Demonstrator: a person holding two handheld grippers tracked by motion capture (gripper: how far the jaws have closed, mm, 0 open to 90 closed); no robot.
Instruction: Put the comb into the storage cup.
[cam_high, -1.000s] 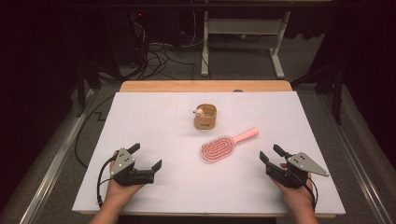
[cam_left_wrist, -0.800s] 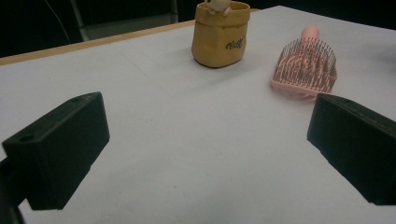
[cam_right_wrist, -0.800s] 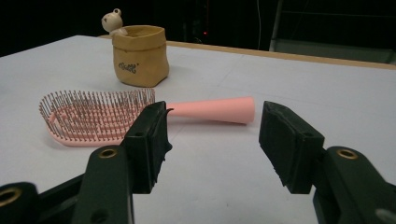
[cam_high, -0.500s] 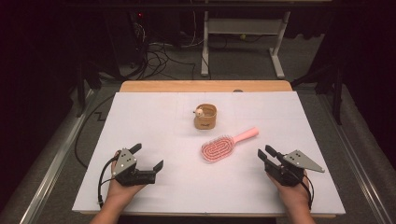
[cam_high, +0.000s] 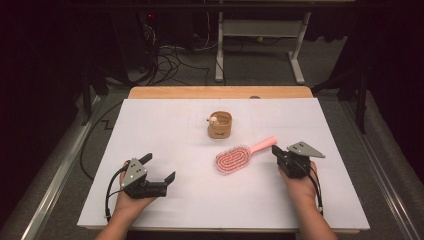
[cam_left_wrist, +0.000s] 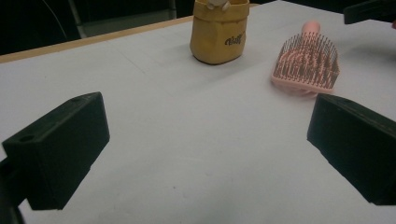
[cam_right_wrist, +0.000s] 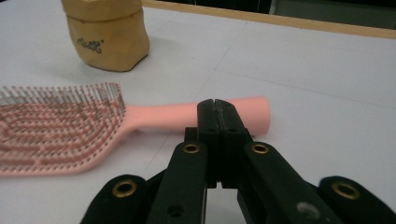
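Note:
A pink hairbrush (cam_high: 233, 160) lies bristles up on the white table (cam_high: 165, 130), its handle (cam_high: 263, 144) pointing right and away. My right gripper (cam_high: 275, 149) sits just behind the handle's end (cam_right_wrist: 254, 114). Its jaws have just been closing and now meet, with nothing between them (cam_right_wrist: 217, 105). I cannot tell whether the tips touch the handle. My left gripper (cam_high: 160, 167) rests at the front left, wide open and empty (cam_left_wrist: 208, 112), pointed toward the brush (cam_left_wrist: 306, 65). A tan fabric pouch (cam_high: 220, 125) stands upright beyond the brush.
The pouch (cam_left_wrist: 218, 30) has something small and round sticking out of its top. A wooden strip (cam_high: 220, 92) runs along the table's far edge. Cables and a desk frame (cam_high: 260, 45) lie on the dark floor behind.
My right gripper has slid left and away, up to the brush handle's end, and its jaws have come together. The left gripper, brush and pouch have not moved.

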